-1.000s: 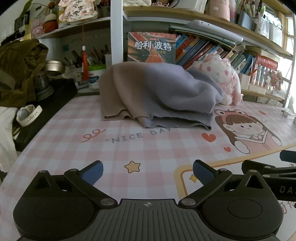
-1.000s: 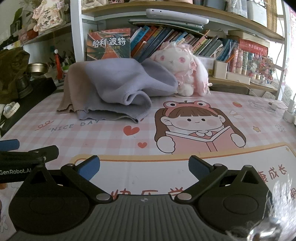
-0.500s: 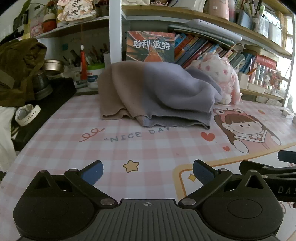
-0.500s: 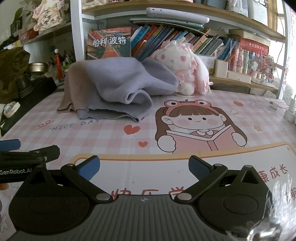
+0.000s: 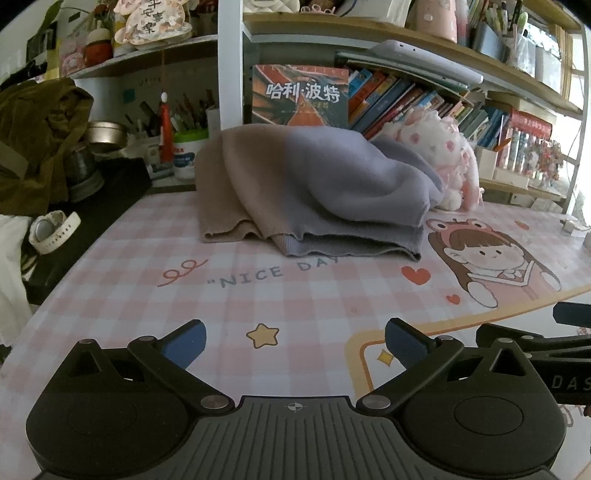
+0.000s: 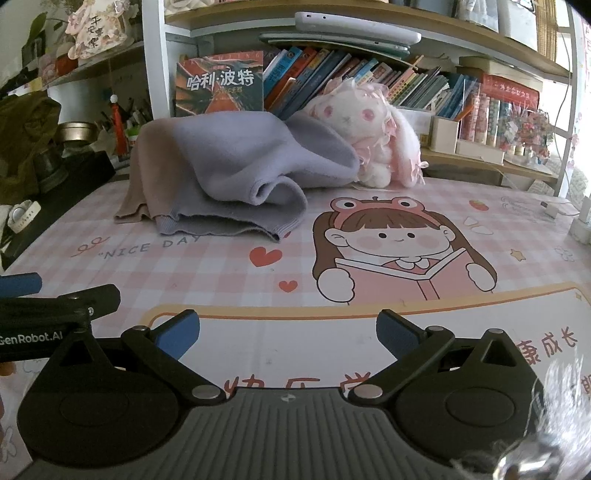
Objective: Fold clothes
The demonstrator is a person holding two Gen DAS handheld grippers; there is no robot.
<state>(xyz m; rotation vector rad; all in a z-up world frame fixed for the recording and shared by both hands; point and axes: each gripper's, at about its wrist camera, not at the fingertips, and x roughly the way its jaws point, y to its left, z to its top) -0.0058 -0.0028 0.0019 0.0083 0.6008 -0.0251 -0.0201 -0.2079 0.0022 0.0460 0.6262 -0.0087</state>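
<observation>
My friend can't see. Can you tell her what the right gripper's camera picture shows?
A crumpled purple and tan garment lies at the back of a pink checked desk mat, touching a white plush bunny. The right gripper hovers open and empty over the mat's near edge. Books fill the shelf behind.

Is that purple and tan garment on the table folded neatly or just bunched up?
Bunched up: the garment sits in a rumpled mound, hem layers uneven, one edge curling over. Neither claw touches it.
</observation>
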